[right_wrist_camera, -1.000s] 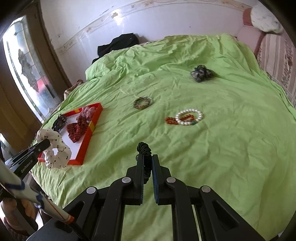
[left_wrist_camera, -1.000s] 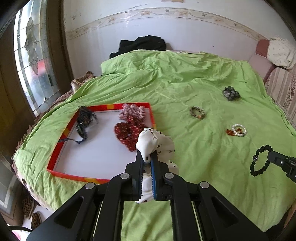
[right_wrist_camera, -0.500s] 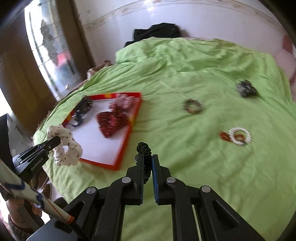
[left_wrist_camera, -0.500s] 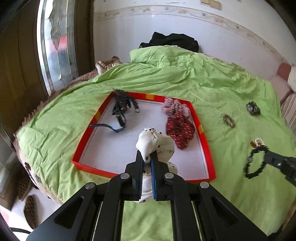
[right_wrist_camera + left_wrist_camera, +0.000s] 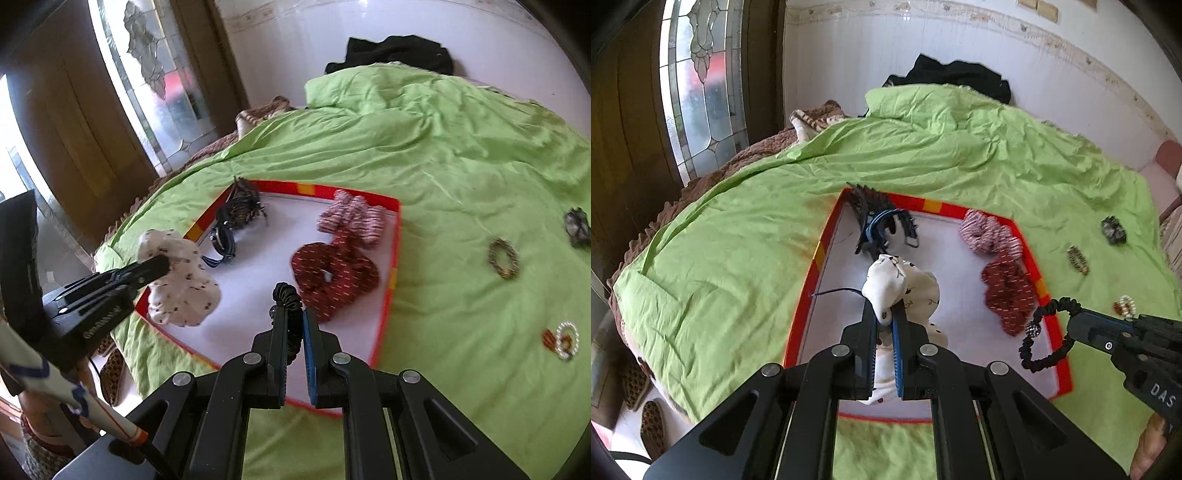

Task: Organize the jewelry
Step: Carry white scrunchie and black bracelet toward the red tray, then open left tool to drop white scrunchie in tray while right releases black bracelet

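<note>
On the bed, a wrinkled lime-green bedspread (image 5: 960, 155) carries a shallow rectangular tray with a red-and-orange rim and a white floor (image 5: 807, 302). At the tray's far left corner lies a tangle of black hair clips and a dark blue band (image 5: 879, 221). Just right of that, over the tray's white floor, the left claw (image 5: 885, 317) is pinched tight on a white fabric scrunchie with small dark print (image 5: 905, 284), which hangs from its tips; in the right wrist view the same scrunchie (image 5: 181, 280) dangles at the tray's left near edge. Further right, inside the tray, a pink-and-white striped fabric scrunchie (image 5: 990, 232) lies at the far side, touching a dark red scrunchie with pale flecks (image 5: 1008, 295) just nearer. Over the tray's right rim, the right claw (image 5: 1075, 323) is clamped on a black elastic beaded bracelet with a sparkly bead (image 5: 1043, 339), its loop hanging free; from its own camera the right claw (image 5: 294, 317) shows the black band squeezed between its fingers. Right of the tray, lying apart on the bedspread, are a brown-green beaded ring bracelet (image 5: 503, 257), a dark grey scrunchie (image 5: 578, 226), and a white pearl bracelet touching a small red beaded one (image 5: 563, 338). A black garment (image 5: 953, 75) lies against the white wall at the bed's far end.
</note>
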`<state>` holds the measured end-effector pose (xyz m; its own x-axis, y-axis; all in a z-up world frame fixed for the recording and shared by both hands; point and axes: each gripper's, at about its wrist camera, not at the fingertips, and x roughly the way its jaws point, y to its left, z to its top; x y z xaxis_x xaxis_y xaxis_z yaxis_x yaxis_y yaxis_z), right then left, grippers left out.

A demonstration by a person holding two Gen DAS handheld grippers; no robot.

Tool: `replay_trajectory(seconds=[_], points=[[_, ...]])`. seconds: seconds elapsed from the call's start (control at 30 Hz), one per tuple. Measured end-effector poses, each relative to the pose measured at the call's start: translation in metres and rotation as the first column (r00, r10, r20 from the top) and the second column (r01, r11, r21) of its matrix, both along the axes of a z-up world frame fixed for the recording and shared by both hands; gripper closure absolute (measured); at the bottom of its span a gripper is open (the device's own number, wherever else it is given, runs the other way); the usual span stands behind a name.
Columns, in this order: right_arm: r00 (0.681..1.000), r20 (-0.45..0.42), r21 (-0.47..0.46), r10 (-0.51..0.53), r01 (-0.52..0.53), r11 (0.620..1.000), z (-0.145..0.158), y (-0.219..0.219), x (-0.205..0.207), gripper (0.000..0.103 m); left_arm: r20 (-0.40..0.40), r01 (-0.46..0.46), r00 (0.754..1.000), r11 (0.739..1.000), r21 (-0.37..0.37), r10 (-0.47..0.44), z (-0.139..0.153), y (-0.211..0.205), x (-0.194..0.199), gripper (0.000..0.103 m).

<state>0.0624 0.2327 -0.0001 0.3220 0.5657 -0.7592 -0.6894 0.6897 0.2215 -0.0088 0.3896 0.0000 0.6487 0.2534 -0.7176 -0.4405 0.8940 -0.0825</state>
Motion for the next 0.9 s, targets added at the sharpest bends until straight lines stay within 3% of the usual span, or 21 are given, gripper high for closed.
replay_trajectory(seconds=[0.33,0.83,0.9], points=[[0.997,-0.076,-0.026,-0.013,0.011,1.0,-0.037,0.026,0.023,0.094,-0.062,-0.016,0.998,1.0,0.013,0.017,-0.03,0.019,0.02,0.096],[0.995,-0.1,-0.035,-0.018,0.014,0.999,-0.058,0.033,0.034,0.094,-0.064,-0.021,0.998,0.999,0.034,0.023,-0.034,0.022,0.032,0.095],[0.995,-0.095,-0.039,-0.018,0.014,0.999,-0.059,0.033,0.033,0.093,-0.066,-0.024,0.997,0.999,0.048,0.027,-0.033,0.02,0.032,0.091]])
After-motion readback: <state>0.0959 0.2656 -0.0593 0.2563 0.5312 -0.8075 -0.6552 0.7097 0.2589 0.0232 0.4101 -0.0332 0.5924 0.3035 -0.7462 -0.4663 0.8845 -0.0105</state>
